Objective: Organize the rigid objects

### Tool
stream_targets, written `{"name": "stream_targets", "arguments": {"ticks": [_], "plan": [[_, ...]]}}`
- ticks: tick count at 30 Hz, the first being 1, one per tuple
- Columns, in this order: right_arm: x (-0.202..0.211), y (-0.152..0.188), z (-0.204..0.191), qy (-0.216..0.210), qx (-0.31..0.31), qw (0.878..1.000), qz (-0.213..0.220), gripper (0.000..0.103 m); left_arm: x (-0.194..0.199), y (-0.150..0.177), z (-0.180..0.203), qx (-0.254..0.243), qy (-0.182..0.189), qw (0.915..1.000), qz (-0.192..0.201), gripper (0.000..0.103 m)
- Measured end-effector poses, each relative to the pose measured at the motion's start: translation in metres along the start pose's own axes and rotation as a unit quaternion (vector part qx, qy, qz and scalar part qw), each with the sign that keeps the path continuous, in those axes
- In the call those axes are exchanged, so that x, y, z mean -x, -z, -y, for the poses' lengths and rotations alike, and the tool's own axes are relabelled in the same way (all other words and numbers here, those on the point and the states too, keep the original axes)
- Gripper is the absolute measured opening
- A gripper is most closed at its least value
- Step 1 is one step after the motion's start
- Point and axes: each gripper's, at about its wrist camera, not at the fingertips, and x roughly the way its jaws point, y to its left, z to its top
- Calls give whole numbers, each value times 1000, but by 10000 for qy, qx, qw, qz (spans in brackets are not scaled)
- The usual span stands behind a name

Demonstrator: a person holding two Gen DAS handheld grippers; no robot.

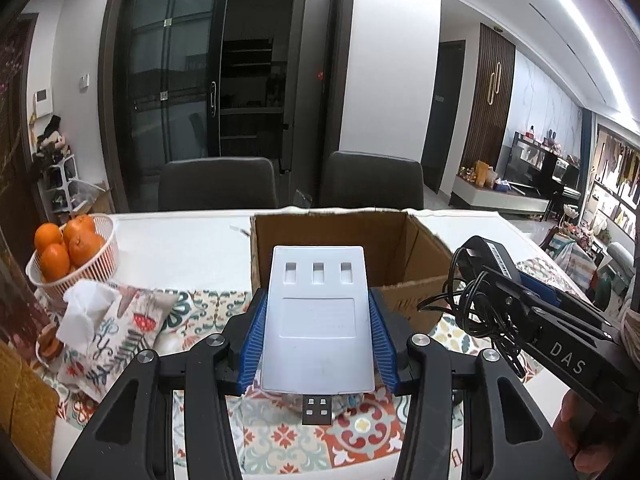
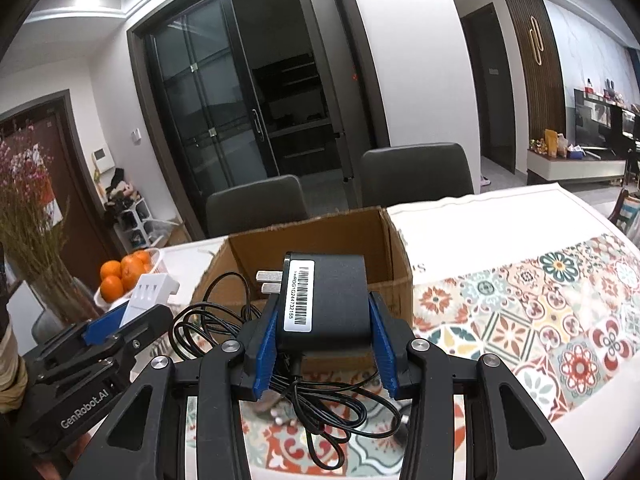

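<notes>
above table – claws (image 1: 318, 320) (image 2: 324, 324) clamp hub (image 1: 318, 312), adapter (image 2: 326, 300).

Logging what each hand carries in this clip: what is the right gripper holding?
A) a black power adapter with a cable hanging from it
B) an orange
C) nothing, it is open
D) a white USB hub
A: in the right wrist view the right gripper is clamped on a black power adapter with a barcode label, its cable dangling below, in front of the cardboard box.
</notes>
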Motion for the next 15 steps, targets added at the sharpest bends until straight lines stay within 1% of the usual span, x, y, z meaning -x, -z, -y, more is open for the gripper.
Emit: {"name": "stream_targets", "arguments": {"ticks": [9, 15], "plan": [[-18, -29, 7, -215, -84, 9997, 6, 43, -12, -36, 7, -43, 143, 9999, -52, 47], [-30, -46, 10, -283, -79, 9996, -41, 43, -24, -57, 11, -128, 86, 9998, -95, 47]]}}
